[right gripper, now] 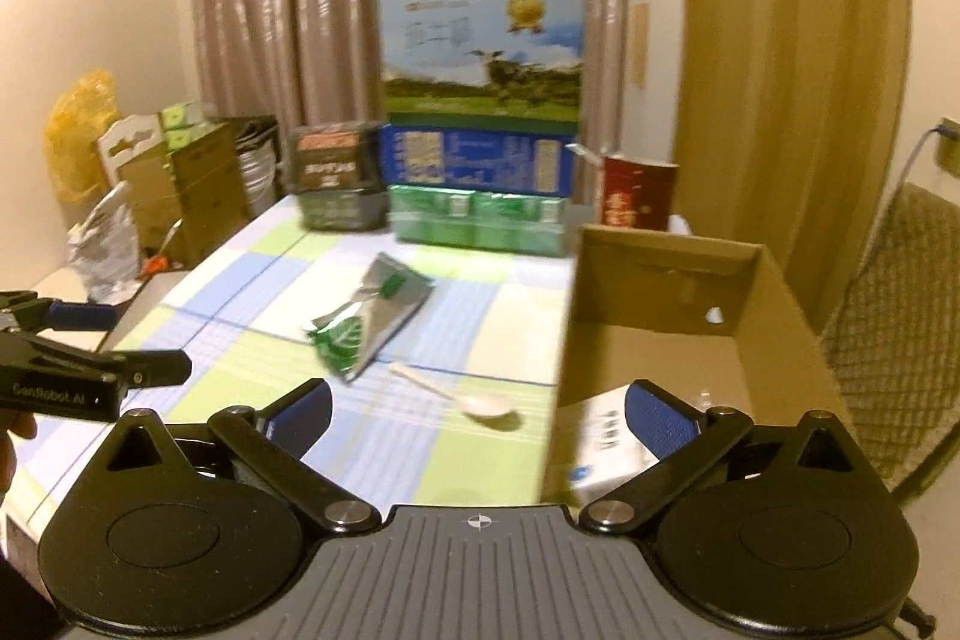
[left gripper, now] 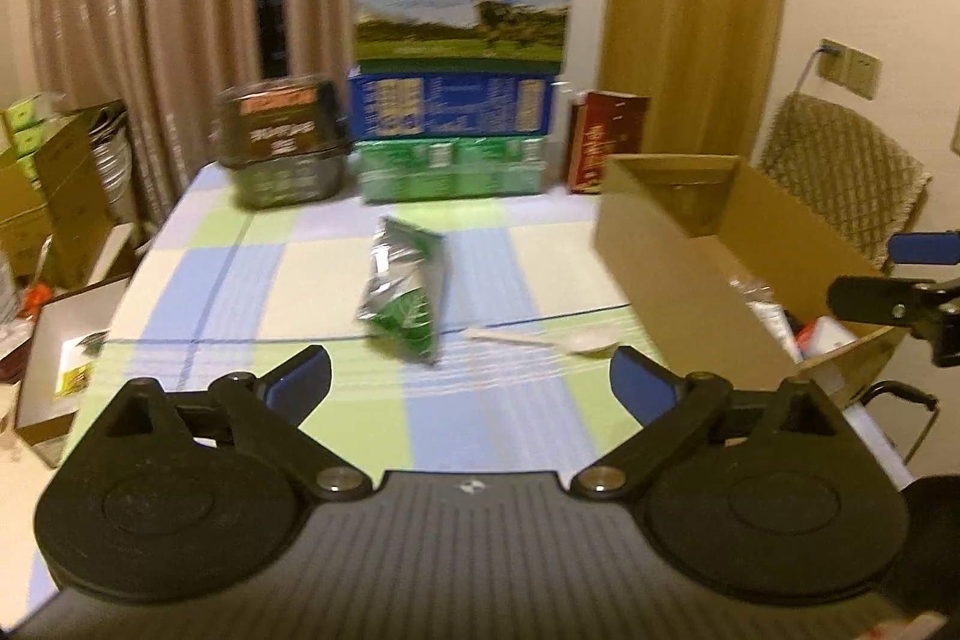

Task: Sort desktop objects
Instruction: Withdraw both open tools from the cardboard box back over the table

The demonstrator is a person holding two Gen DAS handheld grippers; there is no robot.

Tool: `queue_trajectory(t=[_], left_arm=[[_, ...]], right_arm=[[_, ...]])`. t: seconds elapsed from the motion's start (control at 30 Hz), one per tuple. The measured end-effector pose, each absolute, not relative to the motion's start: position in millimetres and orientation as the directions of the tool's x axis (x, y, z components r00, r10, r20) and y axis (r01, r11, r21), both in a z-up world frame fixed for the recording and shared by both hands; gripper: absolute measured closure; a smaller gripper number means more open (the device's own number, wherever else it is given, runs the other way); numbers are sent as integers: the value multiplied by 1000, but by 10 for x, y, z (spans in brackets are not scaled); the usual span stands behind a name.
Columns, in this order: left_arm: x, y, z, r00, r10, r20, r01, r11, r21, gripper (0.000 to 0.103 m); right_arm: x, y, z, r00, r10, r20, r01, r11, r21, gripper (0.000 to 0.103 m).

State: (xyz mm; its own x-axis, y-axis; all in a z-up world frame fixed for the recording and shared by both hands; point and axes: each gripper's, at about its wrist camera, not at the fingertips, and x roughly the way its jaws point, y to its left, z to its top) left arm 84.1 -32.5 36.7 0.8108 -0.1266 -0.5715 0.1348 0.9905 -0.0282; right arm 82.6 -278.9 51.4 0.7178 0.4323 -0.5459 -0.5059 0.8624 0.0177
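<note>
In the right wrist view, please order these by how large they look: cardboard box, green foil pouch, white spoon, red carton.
1. cardboard box, though it is nearest the camera
2. green foil pouch
3. red carton, close to the pouch and farther away, so unsure
4. white spoon

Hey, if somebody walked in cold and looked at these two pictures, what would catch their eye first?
Probably the tall stack of cartons at the far edge of the table, topped by a box with a meadow picture. Next, the crumpled silver and green pouch lying mid-table on the checked cloth, with a white spoon just in front of it. On the right stands an open cardboard box.
</note>
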Motion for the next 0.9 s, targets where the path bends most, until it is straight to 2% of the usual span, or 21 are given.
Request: queue_trajectory(t=[0.47, 0.7, 0.9], left_arm=[[854, 147, 161, 791, -81, -607, 76, 997, -34, 5], [1092, 146, 62, 764, -107, -636, 135, 991, -4, 5], [1466, 195, -1, 731, -132, -670, 207, 978, 33, 5]], right_arm=[[838, -2408, 256, 654, 468, -594, -597, 802, -25, 2], [1112, -2259, 208, 585, 471, -661, -695, 711, -108, 2], [1462, -2060, 117, 491, 457, -741, -810, 553, -195, 3]])
